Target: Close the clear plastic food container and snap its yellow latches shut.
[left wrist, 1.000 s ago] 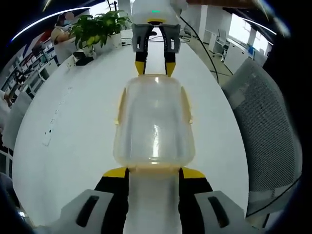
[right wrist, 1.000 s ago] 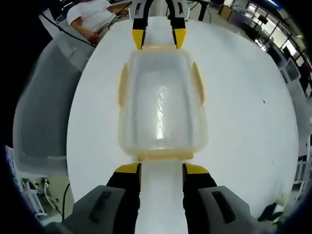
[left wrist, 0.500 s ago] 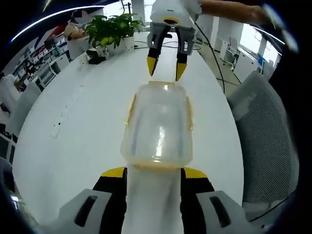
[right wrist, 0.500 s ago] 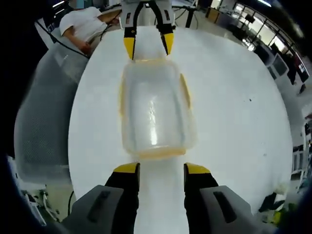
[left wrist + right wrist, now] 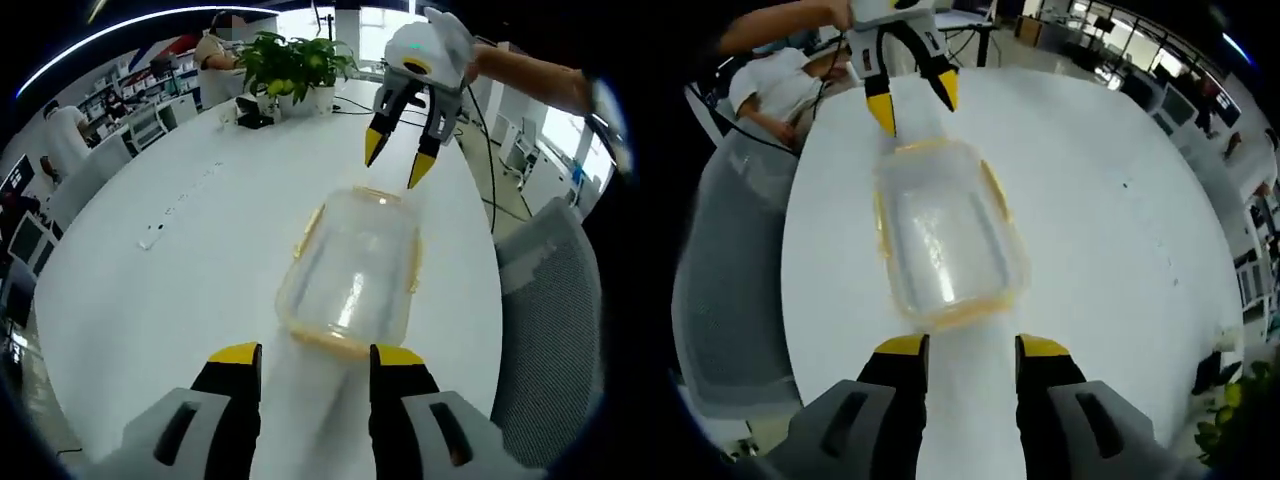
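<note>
Now the clear container w/ yellow latches sits lid-on near the tabletop edge by a mesh chair. My left gripper and right gripper are both open, holding nothing, apart from it at opposite ends.

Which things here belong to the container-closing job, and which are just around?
Job:
clear plastic food container
its yellow latches
left gripper, open
right gripper, open

Just around:
white table
potted plants
mesh office chair
</note>
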`<state>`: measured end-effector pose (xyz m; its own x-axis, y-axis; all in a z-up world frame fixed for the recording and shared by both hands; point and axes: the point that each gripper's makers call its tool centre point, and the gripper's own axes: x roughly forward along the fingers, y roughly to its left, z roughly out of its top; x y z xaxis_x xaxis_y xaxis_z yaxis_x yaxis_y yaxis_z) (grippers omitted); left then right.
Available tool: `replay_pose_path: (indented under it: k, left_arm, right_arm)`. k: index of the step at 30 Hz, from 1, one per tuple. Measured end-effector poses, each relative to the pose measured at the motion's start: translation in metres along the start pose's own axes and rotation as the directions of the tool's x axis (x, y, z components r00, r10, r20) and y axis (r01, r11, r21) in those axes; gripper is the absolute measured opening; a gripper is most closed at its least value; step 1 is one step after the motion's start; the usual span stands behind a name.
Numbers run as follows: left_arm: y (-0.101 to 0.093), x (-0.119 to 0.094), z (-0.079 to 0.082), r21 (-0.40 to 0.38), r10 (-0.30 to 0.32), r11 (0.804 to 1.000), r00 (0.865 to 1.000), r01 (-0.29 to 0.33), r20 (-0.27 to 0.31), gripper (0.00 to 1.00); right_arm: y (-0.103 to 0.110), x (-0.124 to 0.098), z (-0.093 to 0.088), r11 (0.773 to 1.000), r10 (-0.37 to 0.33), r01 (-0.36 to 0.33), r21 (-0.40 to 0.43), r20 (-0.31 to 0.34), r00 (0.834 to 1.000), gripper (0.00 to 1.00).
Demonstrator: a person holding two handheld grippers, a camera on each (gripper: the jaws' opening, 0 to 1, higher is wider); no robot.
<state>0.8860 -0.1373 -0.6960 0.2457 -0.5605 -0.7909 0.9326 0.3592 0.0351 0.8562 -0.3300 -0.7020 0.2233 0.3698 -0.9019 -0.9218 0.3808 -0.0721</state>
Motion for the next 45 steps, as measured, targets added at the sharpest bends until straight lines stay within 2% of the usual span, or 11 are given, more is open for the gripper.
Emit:
replay_pose_path:
  k: [3, 8, 11, 15, 22, 26, 30, 34, 36, 40, 45]
  left_arm:
    - [0.001, 0.0, -0.002, -0.023, 0.027, 0.999, 1.0, -0.027, 0.001, 0.36]
    - [0.002, -0.001, 0.0, -0.113, 0.067, 0.992, 0.997, -0.063, 0.029, 0.36]
    - [0.001, -0.001, -0.001, -0.145, 0.08, 0.987, 0.996, -0.075, 0.03, 0.37]
    - [0.0, -0.002, 0.001, -0.229, 0.114, 0.968, 0.992, -0.098, 0.057, 0.37]
    - [-0.002, -0.001, 0.0, -0.286, 0.148, 0.951, 0.986, -0.122, 0.073, 0.36]
    - [-0.001, -0.001, 0.0, -0.335, 0.177, 0.932, 0.98, -0.138, 0.088, 0.36]
    - [-0.007, 0.001, -0.002, -0.409, 0.165, 0.906, 0.982, -0.111, 0.097, 0.36]
    - [-0.011, 0.006, -0.008, -0.424, 0.165, 0.899, 0.982, -0.112, 0.091, 0.36]
    - [-0.016, 0.009, -0.009, -0.448, 0.151, 0.889, 0.984, -0.093, 0.095, 0.35]
    - [-0.023, 0.016, -0.012, -0.453, 0.135, 0.888, 0.987, -0.079, 0.091, 0.35]
    - [-0.025, 0.018, -0.009, -0.465, 0.128, 0.883, 0.986, -0.064, 0.108, 0.33]
  right_arm:
    - [-0.001, 0.0, 0.001, 0.999, -0.017, 0.016, 0.04, 0.019, 1.0, 0.31]
    - [-0.002, 0.0, 0.004, 0.991, -0.056, 0.048, 0.123, 0.059, 0.997, 0.32]
    - [-0.001, 0.001, 0.003, 0.988, -0.063, 0.053, 0.143, 0.073, 0.995, 0.32]
    - [-0.001, 0.002, 0.006, 0.978, -0.088, 0.065, 0.197, 0.109, 0.99, 0.32]
    - [0.001, 0.006, 0.01, 0.955, -0.126, 0.076, 0.286, 0.161, 0.979, 0.32]
    - [-0.002, 0.009, 0.011, 0.936, -0.157, 0.085, 0.342, 0.188, 0.97, 0.32]
    - [0.001, 0.013, 0.014, 0.916, -0.151, 0.055, 0.398, 0.215, 0.965, 0.32]
    - [0.003, 0.016, 0.017, 0.895, -0.16, 0.042, 0.444, 0.232, 0.959, 0.32]
    - [0.005, 0.019, 0.017, 0.885, -0.157, 0.031, 0.465, 0.234, 0.96, 0.32]
    - [0.008, 0.023, 0.017, 0.876, -0.155, 0.021, 0.482, 0.239, 0.959, 0.3]
    - [0.008, 0.024, 0.019, 0.849, -0.156, -0.004, 0.528, 0.258, 0.953, 0.3]
